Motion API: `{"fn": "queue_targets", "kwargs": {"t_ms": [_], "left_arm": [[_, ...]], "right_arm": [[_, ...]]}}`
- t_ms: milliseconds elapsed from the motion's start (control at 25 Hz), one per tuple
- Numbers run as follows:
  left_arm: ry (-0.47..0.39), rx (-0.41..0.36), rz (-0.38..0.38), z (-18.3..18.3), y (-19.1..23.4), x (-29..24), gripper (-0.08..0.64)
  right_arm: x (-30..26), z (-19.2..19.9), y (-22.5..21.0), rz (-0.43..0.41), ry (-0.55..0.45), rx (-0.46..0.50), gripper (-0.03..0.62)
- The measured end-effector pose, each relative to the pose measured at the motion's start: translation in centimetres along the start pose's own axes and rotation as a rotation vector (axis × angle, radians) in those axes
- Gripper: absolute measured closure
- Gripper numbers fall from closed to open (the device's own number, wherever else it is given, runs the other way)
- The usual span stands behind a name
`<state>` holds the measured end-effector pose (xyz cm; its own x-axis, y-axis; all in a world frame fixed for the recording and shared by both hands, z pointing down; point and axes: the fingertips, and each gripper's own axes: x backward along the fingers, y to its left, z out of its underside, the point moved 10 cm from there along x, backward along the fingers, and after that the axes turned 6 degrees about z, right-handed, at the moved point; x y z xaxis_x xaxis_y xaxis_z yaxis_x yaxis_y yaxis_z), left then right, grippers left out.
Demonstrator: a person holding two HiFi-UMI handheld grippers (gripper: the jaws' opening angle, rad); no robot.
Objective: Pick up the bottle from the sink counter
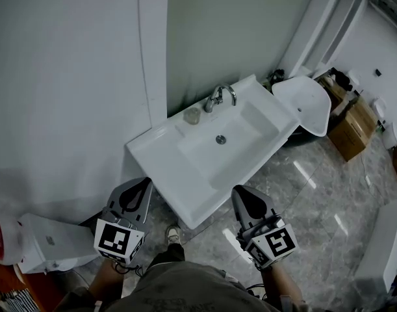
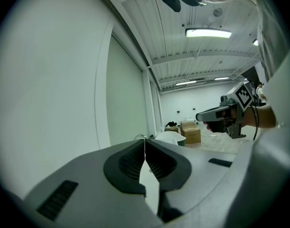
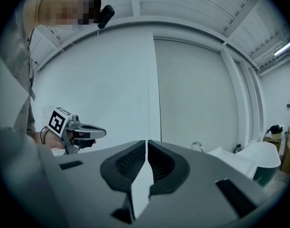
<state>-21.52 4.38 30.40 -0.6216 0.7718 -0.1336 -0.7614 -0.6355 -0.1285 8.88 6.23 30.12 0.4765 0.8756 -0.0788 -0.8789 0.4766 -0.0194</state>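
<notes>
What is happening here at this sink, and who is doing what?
A person stands in front of a white sink and holds the left gripper and the right gripper low, near its front edge. Both grippers are shut and empty. The small bottle stands on the sink counter beside the faucet, with nothing touching it. The pick-up has not yet begun.

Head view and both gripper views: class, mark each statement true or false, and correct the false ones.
1. The bottle sits on the sink counter beside the faucet. True.
2. The left gripper holds the bottle. False: it is shut on nothing, short of the sink.
3. The right gripper is shut and empty. True.
4. The bottle lies in the basin. False: it is on the counter, outside the basin.
</notes>
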Motion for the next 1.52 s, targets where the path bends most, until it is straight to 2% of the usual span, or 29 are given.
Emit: {"fn": "queue_targets", "kwargs": {"t_ms": [120,280,440,600,640,680,720,880,1000,1120,1520], "left_arm": [[0.002,-0.013,0.024,0.1,3.2,-2.4,0.543],[0.001,-0.05,0.062,0.0,6.5,-5.7,0.541],[-0.009,-0.091,0.081,-0.3,8.9,-8.9,0.541],[-0.016,-0.098,0.104,-0.4,10.4,-12.1,0.541],[-0.014,-0.107,0.106,-0.4,10.7,-12.9,0.541],[-0.012,-0.117,0.109,-0.4,11.0,-13.8,0.541],[-0.009,-0.127,0.111,-0.4,11.3,-14.6,0.541],[0.016,-0.162,0.121,-0.4,11.9,-18.3,0.54],[0.037,-0.146,0.108,-0.3,12.4,-21.2,0.525],[0.067,-0.093,0.112,0.4,12.7,-24.1,0.402],[0.156,-0.035,0.101,4.6,13.0,-33.5,0.388]], "right_arm": [[-3.6,0.4,-0.8,-0.002,0.014,-0.013,0.557],[-7.8,0.8,-1.8,-0.009,0.029,0.014,0.557],[-11.4,1.2,-3.3,0.021,0.016,0.001,0.556],[-14.5,1.7,-4.7,0.018,0.021,0.011,0.551],[-15.4,1.8,-5.0,0.014,0.022,0.014,0.526],[-16.2,1.9,-5.3,0.009,0.023,0.014,0.459],[-17.1,2.1,-5.7,0.002,0.025,0.014,0.429],[-20.4,3.2,-7.3,-0.027,0.036,-0.004,0.388],[-23.1,4.5,-9.0,-0.052,0.044,-0.018,0.366],[-25.8,6.2,-11.1,-0.072,0.065,-0.037,0.353],[-34.2,13.0,-17.1,-0.127,0.123,-0.063,0.327]]}}
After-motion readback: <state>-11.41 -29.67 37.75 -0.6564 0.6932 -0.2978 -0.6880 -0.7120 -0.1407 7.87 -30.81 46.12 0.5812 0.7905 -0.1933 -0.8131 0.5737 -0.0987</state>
